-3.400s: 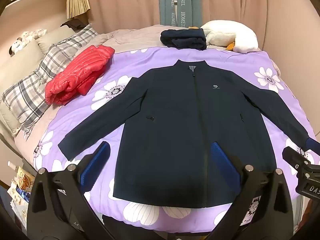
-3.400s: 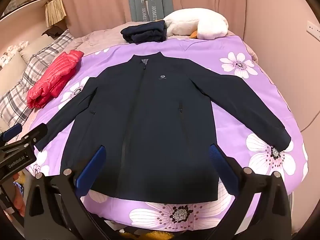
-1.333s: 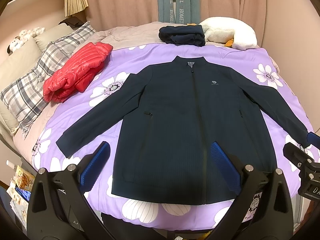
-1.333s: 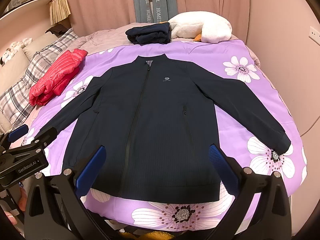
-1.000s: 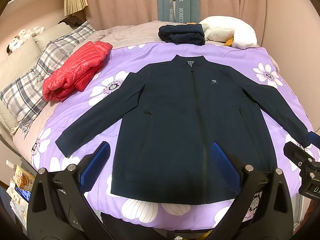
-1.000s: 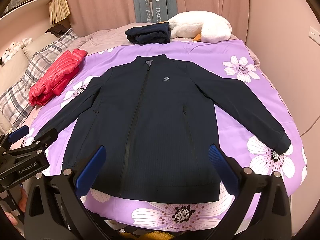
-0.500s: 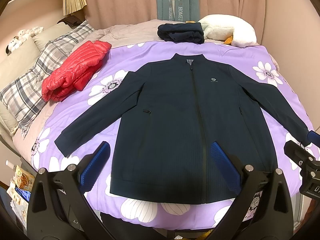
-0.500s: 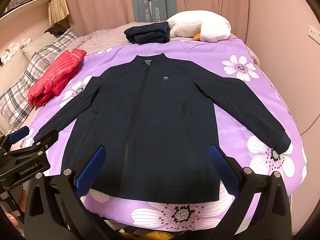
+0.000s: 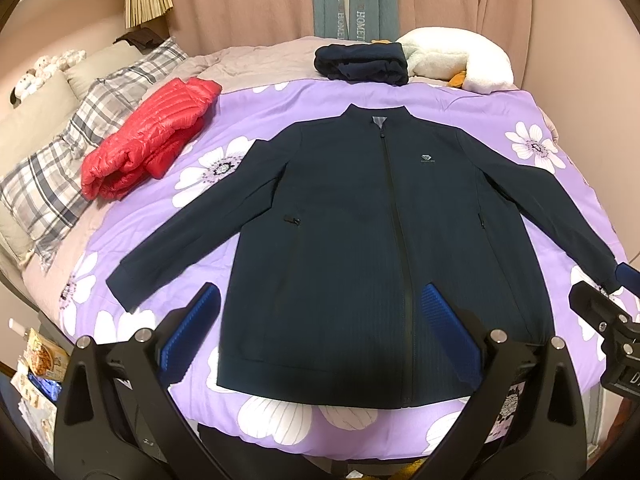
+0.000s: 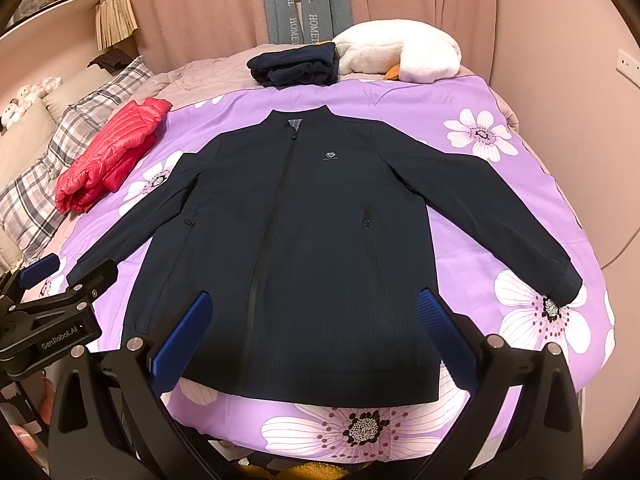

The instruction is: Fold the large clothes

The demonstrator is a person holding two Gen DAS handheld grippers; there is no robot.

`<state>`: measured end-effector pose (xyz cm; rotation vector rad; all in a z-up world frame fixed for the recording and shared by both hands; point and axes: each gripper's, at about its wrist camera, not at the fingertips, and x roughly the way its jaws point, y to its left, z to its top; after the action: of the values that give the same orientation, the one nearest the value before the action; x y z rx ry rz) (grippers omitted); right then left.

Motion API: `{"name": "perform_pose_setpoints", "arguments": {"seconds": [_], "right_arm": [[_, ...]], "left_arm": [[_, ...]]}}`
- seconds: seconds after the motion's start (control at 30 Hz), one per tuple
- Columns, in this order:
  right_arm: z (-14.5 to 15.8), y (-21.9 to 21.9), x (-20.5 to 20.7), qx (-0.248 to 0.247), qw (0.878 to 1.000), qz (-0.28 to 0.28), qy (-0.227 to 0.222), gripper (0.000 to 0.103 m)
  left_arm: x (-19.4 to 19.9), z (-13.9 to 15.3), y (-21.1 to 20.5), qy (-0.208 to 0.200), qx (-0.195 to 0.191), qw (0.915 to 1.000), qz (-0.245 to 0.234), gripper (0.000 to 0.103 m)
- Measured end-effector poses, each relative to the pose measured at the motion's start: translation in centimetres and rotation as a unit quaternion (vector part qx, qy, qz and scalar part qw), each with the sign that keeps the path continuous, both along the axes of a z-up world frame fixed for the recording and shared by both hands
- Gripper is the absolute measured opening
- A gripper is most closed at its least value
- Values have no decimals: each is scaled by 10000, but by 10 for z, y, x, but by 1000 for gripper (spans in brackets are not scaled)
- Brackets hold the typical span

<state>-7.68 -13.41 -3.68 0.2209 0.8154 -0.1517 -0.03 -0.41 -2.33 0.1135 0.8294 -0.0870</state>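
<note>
The navy jacket (image 9: 384, 232) lies flat at frame centre on the purple floral bedspread (image 9: 256, 120), collar toward the top, hem toward both spread, empty grippers, left gripper (image 9: 316, 320) and right gripper (image 10: 312, 328).

Both grippers slightly farther from jacket (image 9: 384, 240)

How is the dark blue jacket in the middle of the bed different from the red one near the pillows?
The navy jacket lies spread flat, sleeves out to both sides; the red puffer jacket is bundled into a compact roll. The navy jacket looks smooth and thin, the red puffer jacket quilted, puffy and shiny. Both rest on the purple flowered cover, untouched by either gripper.
</note>
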Motion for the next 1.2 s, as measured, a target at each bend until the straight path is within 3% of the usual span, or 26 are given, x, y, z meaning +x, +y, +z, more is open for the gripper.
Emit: {"name": "perform_pose_setpoints", "arguments": {"seconds": [0.13, 0.2, 0.33, 0.43, 0.5, 0.57, 0.63, 0.7, 0.77, 0.97, 1.13, 1.2], "right_arm": [[0, -10, -5, 372, 9980, 63, -500, 102], [1, -17, -10, 628, 9924, 92, -1058, 102], [-8, -28, -15, 1058, 9688, 480, -2188, 102], [-21, -24, -2, 1046, 9660, 867, -2200, 102], [-35, -19, 12, 1362, 9647, 1228, -1892, 102], [-45, -18, 24, 1686, 9599, 1431, -1723, 102], [-48, -15, 33, 1803, 9595, 1508, -1551, 102], [-47, -8, 40, 1822, 9601, 1564, -1430, 102], [-44, -2, 43, 1750, 9615, 1617, -1367, 102], [-53, 14, 53, 1325, 9689, 1741, -1153, 102], [-56, 20, 66, 1222, 9715, 1747, -1038, 102], [-58, 22, 67, 1148, 9725, 1751, -1024, 102]], "left_arm": [[6, -8, 12, 108, -674, 9975, -186, 101], [7, -12, 21, -21, -1185, 9923, -372, 101], [13, -30, 51, -75, -2447, 9674, -651, 101], [26, -54, 74, -42, -2767, 9604, -307, 101], [36, -78, 94, 236, -2840, 9585, 32, 101], [46, -103, 117, 560, -3056, 9497, 392, 101], [53, -124, 143, 768, -3388, 9344, 790, 101], [56, -145, 175, 872, -3780, 9124, 1304, 101], [57, -164, 209, 831, -4025, 8921, 1877, 101], [60, -187, 278, 484, -4683, 8391, 2724, 101], [69, -209, 318, 334, -5081, 8025, 3109, 101], [73, -216, 328, 334, -5151, 7942, 3206, 101]]}}
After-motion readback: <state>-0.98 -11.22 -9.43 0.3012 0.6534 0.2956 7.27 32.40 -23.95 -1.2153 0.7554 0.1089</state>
